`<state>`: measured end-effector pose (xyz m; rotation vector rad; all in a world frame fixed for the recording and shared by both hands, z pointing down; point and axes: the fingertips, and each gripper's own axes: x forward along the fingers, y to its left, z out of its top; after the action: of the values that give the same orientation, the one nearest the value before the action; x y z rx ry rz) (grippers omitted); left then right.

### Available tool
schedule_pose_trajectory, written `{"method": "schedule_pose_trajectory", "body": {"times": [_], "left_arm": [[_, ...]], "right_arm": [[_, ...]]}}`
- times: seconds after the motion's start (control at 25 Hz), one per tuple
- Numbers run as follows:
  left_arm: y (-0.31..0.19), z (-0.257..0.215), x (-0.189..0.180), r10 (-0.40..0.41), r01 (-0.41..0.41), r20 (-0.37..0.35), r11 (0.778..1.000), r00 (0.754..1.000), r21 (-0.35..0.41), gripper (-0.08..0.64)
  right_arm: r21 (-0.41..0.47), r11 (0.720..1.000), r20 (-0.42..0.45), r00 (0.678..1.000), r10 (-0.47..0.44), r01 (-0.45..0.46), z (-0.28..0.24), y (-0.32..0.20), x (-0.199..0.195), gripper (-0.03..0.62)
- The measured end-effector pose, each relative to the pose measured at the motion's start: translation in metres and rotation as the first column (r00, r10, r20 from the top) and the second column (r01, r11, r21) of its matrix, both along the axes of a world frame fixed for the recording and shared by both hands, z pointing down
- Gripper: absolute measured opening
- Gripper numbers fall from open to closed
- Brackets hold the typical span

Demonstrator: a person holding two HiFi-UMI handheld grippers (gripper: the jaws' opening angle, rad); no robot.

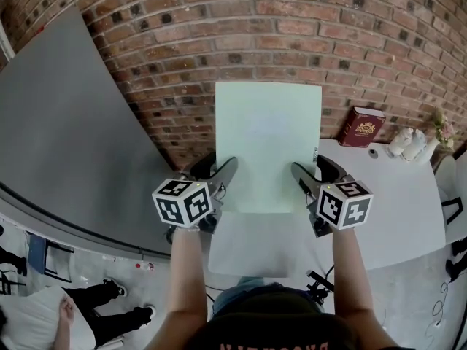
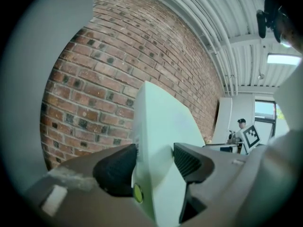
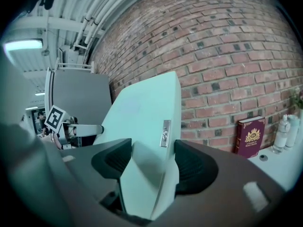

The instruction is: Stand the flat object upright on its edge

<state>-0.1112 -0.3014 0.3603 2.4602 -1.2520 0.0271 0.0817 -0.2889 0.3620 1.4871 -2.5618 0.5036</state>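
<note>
The pale green flat panel (image 1: 268,144) stood upright before the brick wall (image 1: 292,35), its lower edge at the white table (image 1: 408,195). The left gripper (image 1: 217,168) clamped the panel's left edge near the bottom, both pads against its faces. The right gripper (image 1: 314,170) clamped the opposite edge at matching height, jaws set wide and pressed on the panel. A red book (image 1: 361,127) stood to the right, well apart.
</note>
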Motion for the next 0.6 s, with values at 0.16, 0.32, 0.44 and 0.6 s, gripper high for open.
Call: {"method": "schedule_pose_trajectory", "body": {"times": [0.16, 0.32, 0.44, 0.6], "left_arm": [[-0.006, -0.016, -0.001, 0.005, -0.005, 0.009, 0.998, 1.0, 0.064, 0.255], [-0.012, -0.027, -0.003, 0.007, -0.01, 0.02, 0.993, 1.0, 0.117, 0.255], [-0.017, -0.031, -0.004, 0.007, -0.009, 0.016, 0.988, 1.0, 0.157, 0.255], [-0.025, -0.035, -0.004, -0.003, -0.006, 0.04, 0.976, 0.999, 0.216, 0.255]], "right_arm": [[0.097, 0.995, -0.041, 0.999, 0.006, -0.002, -0.021, -0.006, -0.002, 0.281], [0.167, 0.986, -0.08, 0.997, 0.011, 0.002, -0.034, -0.012, -0.005, 0.281], [0.21, 0.978, -0.091, 0.996, 0.014, 0.005, -0.039, -0.017, -0.007, 0.281], [0.226, 0.974, -0.107, 0.994, 0.025, 0.0, -0.038, -0.025, -0.008, 0.281]]}}
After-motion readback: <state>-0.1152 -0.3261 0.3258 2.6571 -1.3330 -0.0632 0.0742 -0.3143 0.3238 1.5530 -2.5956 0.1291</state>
